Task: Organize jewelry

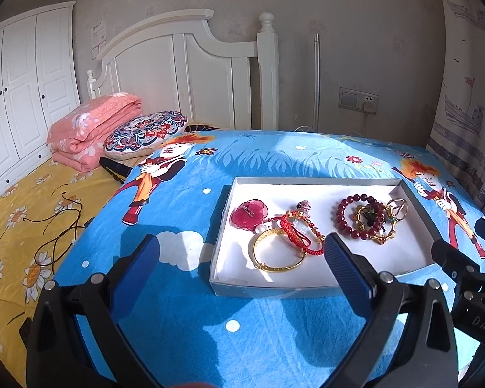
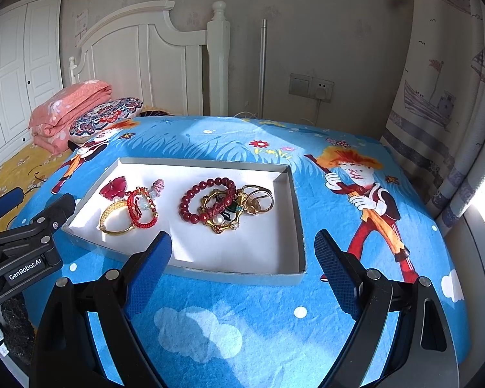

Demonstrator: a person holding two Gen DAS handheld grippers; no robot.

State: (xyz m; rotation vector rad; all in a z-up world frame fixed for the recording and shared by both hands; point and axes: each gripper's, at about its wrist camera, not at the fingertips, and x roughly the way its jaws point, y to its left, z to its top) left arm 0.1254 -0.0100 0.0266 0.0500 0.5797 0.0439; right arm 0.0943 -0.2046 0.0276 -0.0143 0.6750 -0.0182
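Bedroom, blue cartoon cloth over the desk, white tray on it, gold bangle and red bead bracelet inside the tray, left gripper and right gripper near the tray's front edge, jaws apart, empty, yellow bed left of tray.

- Premises: a home bedroom.
- A white headboard is standing against the papered wall.
- A folded pink quilt is lying on the bed.
- A white wardrobe is lining the left wall.

Tangled jewelry in shallow tray
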